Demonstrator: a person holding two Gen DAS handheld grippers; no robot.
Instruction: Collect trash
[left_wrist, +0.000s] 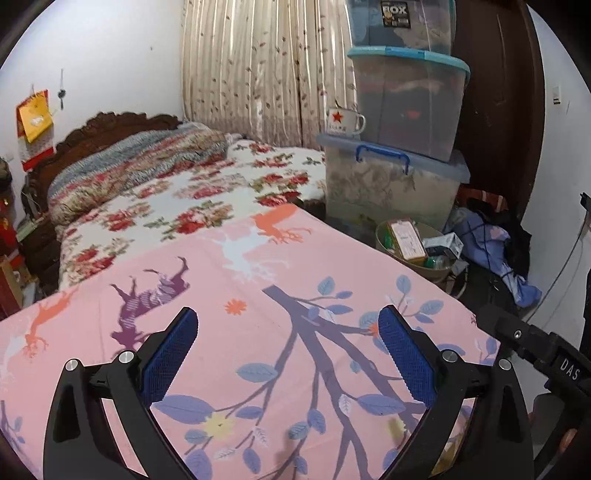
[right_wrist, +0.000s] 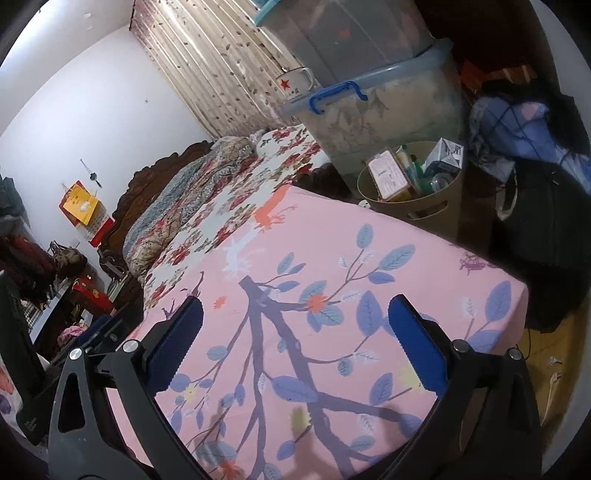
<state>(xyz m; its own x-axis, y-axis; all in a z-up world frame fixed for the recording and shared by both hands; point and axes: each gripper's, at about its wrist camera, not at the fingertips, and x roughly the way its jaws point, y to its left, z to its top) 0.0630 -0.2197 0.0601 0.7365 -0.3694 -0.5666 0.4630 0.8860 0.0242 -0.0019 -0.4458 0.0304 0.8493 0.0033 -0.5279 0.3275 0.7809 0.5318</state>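
A beige waste bin (left_wrist: 391, 254) stands on the floor past the far right corner of the pink sheet (left_wrist: 258, 295). It holds a pink carton (left_wrist: 408, 240), a white box (left_wrist: 443, 243) and other rubbish. The bin also shows in the right wrist view (right_wrist: 436, 206), with the pink carton (right_wrist: 388, 177) and white box (right_wrist: 447, 155) inside. My left gripper (left_wrist: 288, 321) is open and empty above the pink sheet. My right gripper (right_wrist: 295, 314) is open and empty above the same sheet (right_wrist: 332, 258).
Stacked clear storage boxes (left_wrist: 399, 177) with a star-printed enamel mug (left_wrist: 343, 120) stand behind the bin. A floral bed (left_wrist: 177, 192) runs to the left. Clothes (left_wrist: 491, 251) lie on the floor at right. Curtains (left_wrist: 258, 66) hang behind.
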